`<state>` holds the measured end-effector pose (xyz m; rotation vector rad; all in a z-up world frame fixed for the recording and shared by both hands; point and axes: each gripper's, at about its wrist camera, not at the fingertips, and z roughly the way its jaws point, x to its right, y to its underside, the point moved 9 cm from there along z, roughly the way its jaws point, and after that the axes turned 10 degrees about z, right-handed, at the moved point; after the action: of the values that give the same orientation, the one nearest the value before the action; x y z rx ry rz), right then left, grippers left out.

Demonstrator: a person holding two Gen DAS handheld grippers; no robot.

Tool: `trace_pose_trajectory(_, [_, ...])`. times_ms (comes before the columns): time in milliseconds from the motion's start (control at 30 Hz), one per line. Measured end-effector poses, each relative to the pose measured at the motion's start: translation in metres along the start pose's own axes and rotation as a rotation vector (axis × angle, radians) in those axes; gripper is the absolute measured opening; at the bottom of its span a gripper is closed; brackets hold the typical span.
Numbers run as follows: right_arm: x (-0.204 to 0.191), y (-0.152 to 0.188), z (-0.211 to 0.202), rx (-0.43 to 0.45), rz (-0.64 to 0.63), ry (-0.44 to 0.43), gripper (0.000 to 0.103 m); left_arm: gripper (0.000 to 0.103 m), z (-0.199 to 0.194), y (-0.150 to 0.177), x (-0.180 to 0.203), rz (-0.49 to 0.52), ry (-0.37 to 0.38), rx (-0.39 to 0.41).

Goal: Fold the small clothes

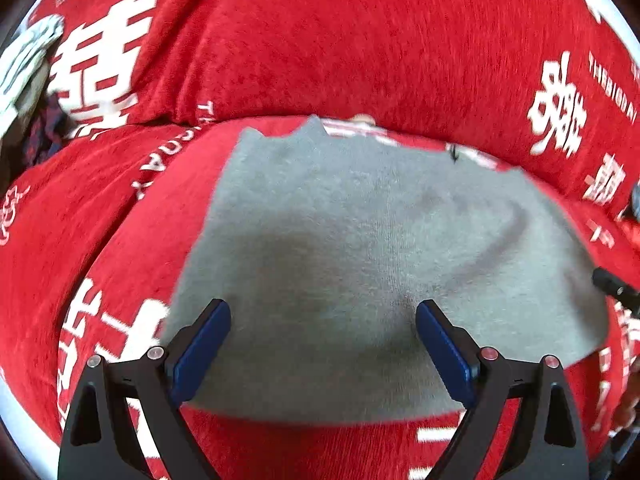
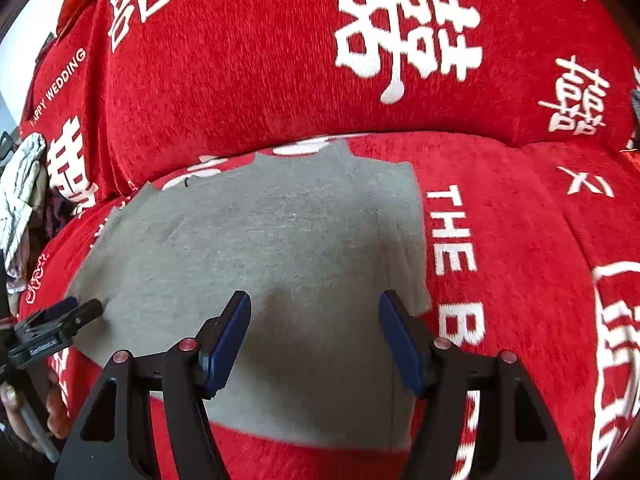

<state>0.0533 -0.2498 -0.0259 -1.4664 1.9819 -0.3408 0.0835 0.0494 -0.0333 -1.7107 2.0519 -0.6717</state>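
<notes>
You have the red sofa (image 2: 280,92) under everything, its cover printed with white characters and lettering, and the grey garment (image 1: 360,248) lies spread nearly flat on the seat cushion, its far edge close to the backrest. It looks like a small sleeveless top or a similar piece, though the shape is hard to read through the fisheye bend.

Both grippers hang above the near part of the garment with nothing between their pads. Your left gripper (image 1: 323,344) stands wide, over the garment's left half in its own view. Your right gripper (image 2: 315,336) stands open too, somewhat less wide, over the right half near the side edge.

I judge the step to be between folds: the cloth is laid out and you are placing the grippers for a pickup. The next move calls for each gripper to come down on an edge or corner (the near hem looks the likeliest) and pinch one layer cleanly, then carry both sides together so the fold stays square.

Hard to make out: the far edge is notched and blurred, so neckline or straps cannot be told. A crumpled pale cloth (image 2: 20,184) sits cut off at the sofa's left end. The near hem is partly hidden behind the gripper frames.
</notes>
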Motion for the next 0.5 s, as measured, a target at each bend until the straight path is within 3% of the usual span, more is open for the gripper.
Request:
trace_pose_trajectory(200, [-0.028,0.001,0.000,0.014,-0.042,0.009,0.074,0.094,0.008,0.013,-0.012,-0.042,-0.003,-0.047])
trace_pose_trajectory(333, [0.006,0.018,0.015,-0.069,0.050,0.074,0.074,0.094,0.009,0.029,-0.010,-0.001,-0.005,-0.052])
trace_pose_trajectory(433, [0.023,0.026,0.006,-0.076,0.121,-0.003,0.074,0.094,0.001,0.035,-0.007,0.030,-0.023,-0.049])
trace_pose_trajectory(500, [0.025,0.028,-0.006,-0.068,0.114,0.019,0.074,0.094,-0.008,0.036,-0.006,0.026,-0.022,-0.030])
